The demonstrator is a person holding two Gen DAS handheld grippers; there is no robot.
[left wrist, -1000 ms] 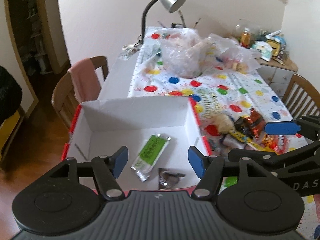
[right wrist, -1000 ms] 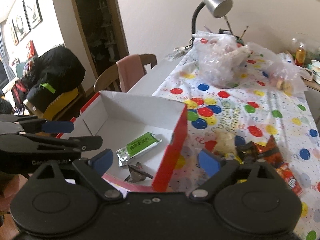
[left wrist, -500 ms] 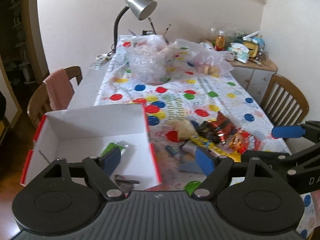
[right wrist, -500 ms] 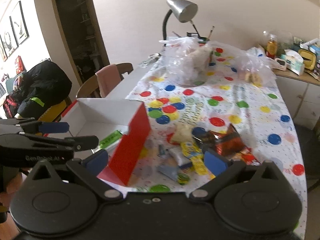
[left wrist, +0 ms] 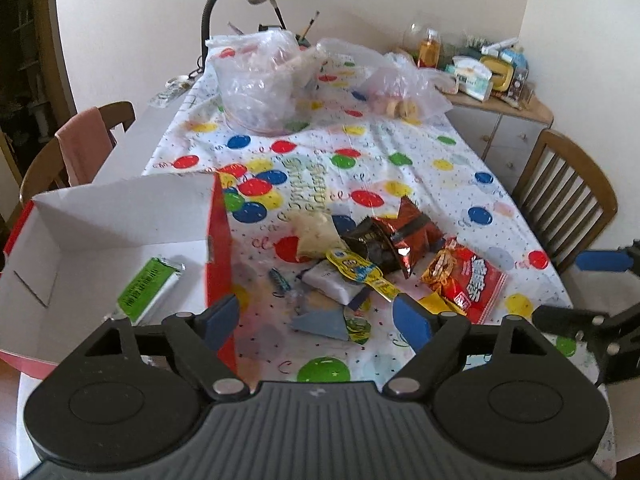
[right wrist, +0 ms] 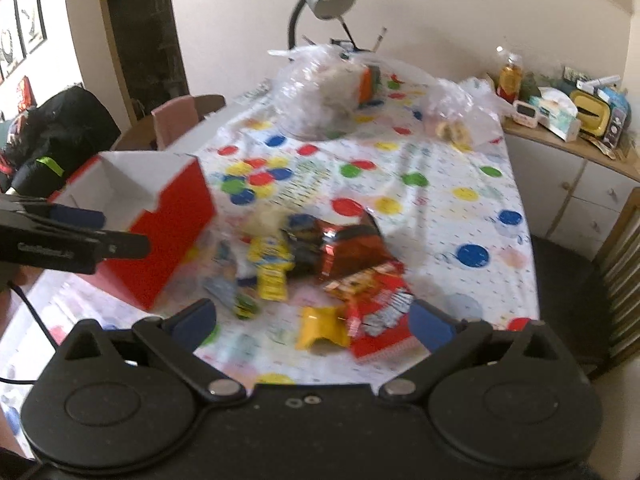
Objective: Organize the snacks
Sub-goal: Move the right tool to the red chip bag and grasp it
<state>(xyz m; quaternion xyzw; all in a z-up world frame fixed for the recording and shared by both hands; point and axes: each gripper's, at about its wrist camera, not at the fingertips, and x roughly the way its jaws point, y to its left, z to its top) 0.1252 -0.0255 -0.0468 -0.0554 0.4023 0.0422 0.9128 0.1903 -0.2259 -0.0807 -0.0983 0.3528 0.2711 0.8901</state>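
On the spotted tablecloth (left wrist: 420,168) just right of the red box (left wrist: 218,248), your snack pile (left wrist: 384,264) sprawls with no shared direction; the yellow strip packet (left wrist: 362,274) runs diagonally toward your left gripper (left wrist: 316,320). Inside the box, a green bar (left wrist: 146,286) lies slanted, long axis toward the far right corner. You tilt both grippers downward over the table's near edge. Their jaws have just been opening and now stand wide with nothing between them. Your right gripper (right wrist: 316,322) hovers just before the red packet (right wrist: 376,304).
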